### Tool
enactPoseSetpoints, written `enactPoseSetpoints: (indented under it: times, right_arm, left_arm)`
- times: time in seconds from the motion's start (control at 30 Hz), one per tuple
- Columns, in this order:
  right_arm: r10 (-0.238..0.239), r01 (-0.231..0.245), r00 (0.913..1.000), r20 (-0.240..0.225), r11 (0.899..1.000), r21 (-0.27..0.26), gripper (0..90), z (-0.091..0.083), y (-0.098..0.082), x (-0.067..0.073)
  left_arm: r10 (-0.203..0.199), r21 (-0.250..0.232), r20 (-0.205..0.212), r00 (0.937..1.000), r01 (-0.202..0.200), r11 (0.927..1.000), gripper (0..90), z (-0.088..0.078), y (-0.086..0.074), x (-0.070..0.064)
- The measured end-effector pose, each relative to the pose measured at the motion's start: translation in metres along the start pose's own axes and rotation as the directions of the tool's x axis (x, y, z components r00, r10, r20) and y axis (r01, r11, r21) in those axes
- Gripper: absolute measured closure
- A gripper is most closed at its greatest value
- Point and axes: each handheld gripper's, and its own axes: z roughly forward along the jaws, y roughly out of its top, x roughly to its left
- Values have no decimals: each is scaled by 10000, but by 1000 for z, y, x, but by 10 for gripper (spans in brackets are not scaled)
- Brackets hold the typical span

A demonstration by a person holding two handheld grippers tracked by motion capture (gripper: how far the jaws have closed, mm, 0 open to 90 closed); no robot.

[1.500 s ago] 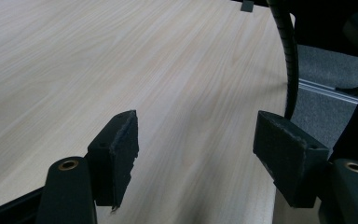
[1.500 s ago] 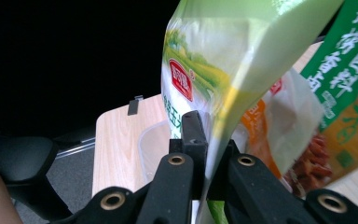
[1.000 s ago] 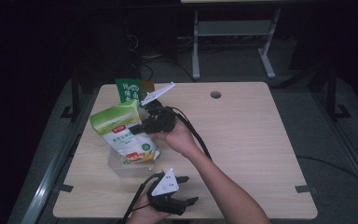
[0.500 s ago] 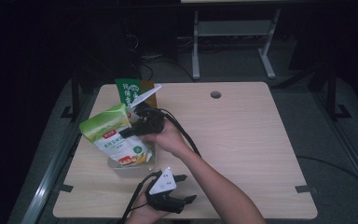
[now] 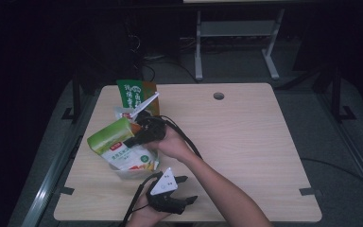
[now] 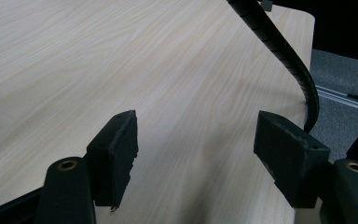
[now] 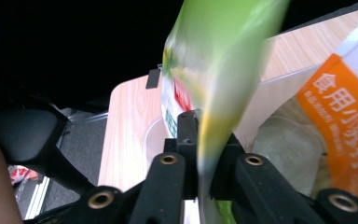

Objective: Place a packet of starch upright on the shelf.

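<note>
The wooden table carries three packets: a green pouch, one dark green bag at its 12 o'clock, and an orange-and-white packet. The right gripper pinches the pouch's edge, its jaws just easing apart. Since the earlier frame the pouch has sunk lower. The left gripper gapes empty at 5 o'clock.

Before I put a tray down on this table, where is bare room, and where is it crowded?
Bare: the light wooden table right of the forearm, from the round cable hole to the near edge. Crowded: the left part, where the right gripper pinches a green and white pouch over a clear container, bags behind; the open left gripper rests near.
</note>
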Motion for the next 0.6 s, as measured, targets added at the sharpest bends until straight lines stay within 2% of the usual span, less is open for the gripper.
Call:
enactPoseSetpoints:
  times: [0.23, 0.37, 0.53, 0.6]
  right_arm:
    - [-508, 488, 9978, 414, 9977, 472, 840, -6, -3, 6]
    - [-371, 351, 9986, 374, 9979, 543, 858, -6, -9, 8]
    - [-178, 141, 9989, 430, 9963, 850, 870, -7, -24, 2]
    - [-32, 2, 9993, 375, 9968, 799, 849, -9, -29, -2]
  left_arm:
    - [93, 47, -6, 10000, -93, 9999, 303, 0, 0, 0]
    - [68, 6, -35, 10000, -68, 10000, 304, -1, 0, 0]
    - [51, 55, -63, 10000, -51, 10000, 304, -1, 0, 0]
    - [22, 96, -55, 10000, -21, 10000, 304, 0, 0, 0]
